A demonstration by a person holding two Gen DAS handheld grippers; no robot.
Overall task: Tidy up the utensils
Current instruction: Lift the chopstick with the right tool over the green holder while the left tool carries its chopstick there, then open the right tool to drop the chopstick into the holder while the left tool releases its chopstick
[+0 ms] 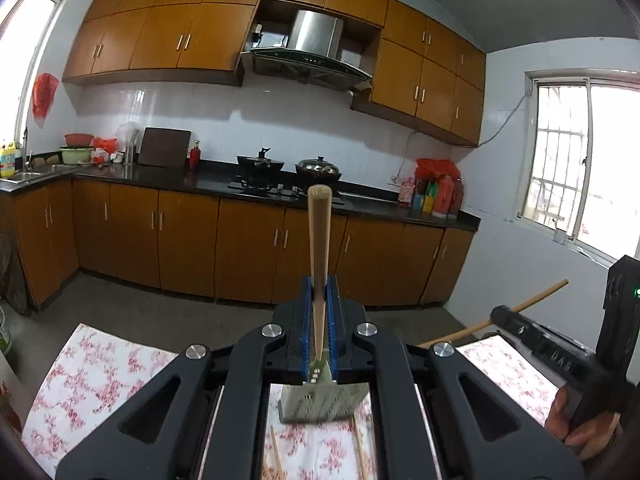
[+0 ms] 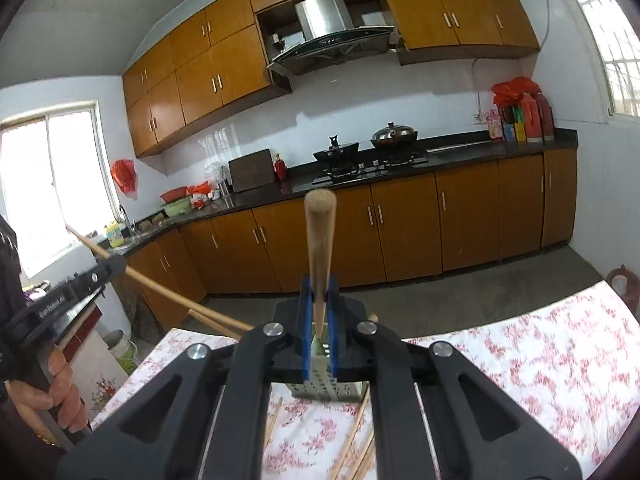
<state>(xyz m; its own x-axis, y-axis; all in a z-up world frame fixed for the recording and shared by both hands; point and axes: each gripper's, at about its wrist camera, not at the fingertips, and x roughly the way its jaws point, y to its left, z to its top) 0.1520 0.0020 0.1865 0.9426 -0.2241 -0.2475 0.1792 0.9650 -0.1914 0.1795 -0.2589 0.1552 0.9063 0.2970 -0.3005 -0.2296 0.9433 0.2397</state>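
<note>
My left gripper [image 1: 319, 292] is shut on a wooden chopstick [image 1: 319, 232] that points forward and up, above a perforated metal utensil holder [image 1: 324, 402] on the floral tablecloth. My right gripper [image 2: 319, 296] is shut on another wooden chopstick [image 2: 319, 236], also above the metal holder [image 2: 326, 388]. Each gripper shows in the other's view with its chopstick: the right one at the right edge [image 1: 504, 316], the left one at the left edge [image 2: 108, 268]. Loose chopsticks [image 2: 356, 436] lie on the cloth beside the holder.
The table has a pink floral cloth [image 2: 520, 360]. Beyond it are a grey floor, brown kitchen cabinets [image 1: 248, 248], a black counter with a stove and pots [image 1: 288, 168], and windows at the sides.
</note>
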